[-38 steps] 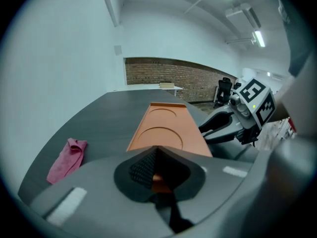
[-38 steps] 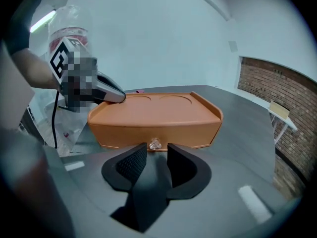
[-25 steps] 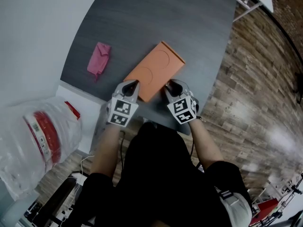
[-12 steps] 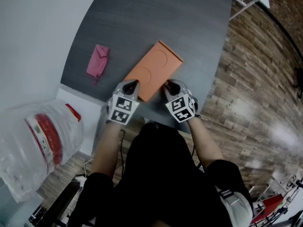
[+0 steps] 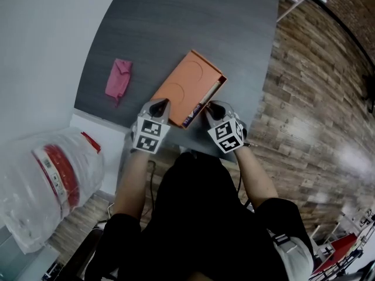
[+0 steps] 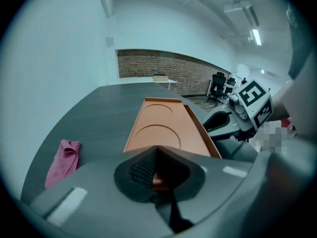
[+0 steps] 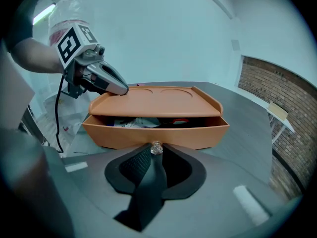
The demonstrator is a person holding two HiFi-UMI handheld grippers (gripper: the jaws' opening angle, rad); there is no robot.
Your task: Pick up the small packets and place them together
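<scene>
An orange box [image 5: 183,85] lies on the dark grey table [image 5: 176,22]. Its drawer [image 7: 153,131] stands slightly pulled out, and small packets [image 7: 130,124] show inside. My right gripper [image 7: 156,148] has just been closing and is shut on the drawer's small clear knob [image 7: 156,146]. In the head view the right gripper [image 5: 212,108] sits at the box's near right corner. My left gripper [image 5: 159,105] is shut, its tips pressing down on the box's near left corner, as the right gripper view shows [image 7: 121,89].
A crumpled pink cloth [image 5: 117,78] lies on the table left of the box. A clear plastic bag with a red-and-white bottle [image 5: 50,174] sits off the table at the lower left. The table's near edge runs just under both grippers; brick-patterned floor [image 5: 316,98] lies to the right.
The drawer has slid out of the box's right side, so packets now show in the gap. Both grippers stay at the box's near corners.
</scene>
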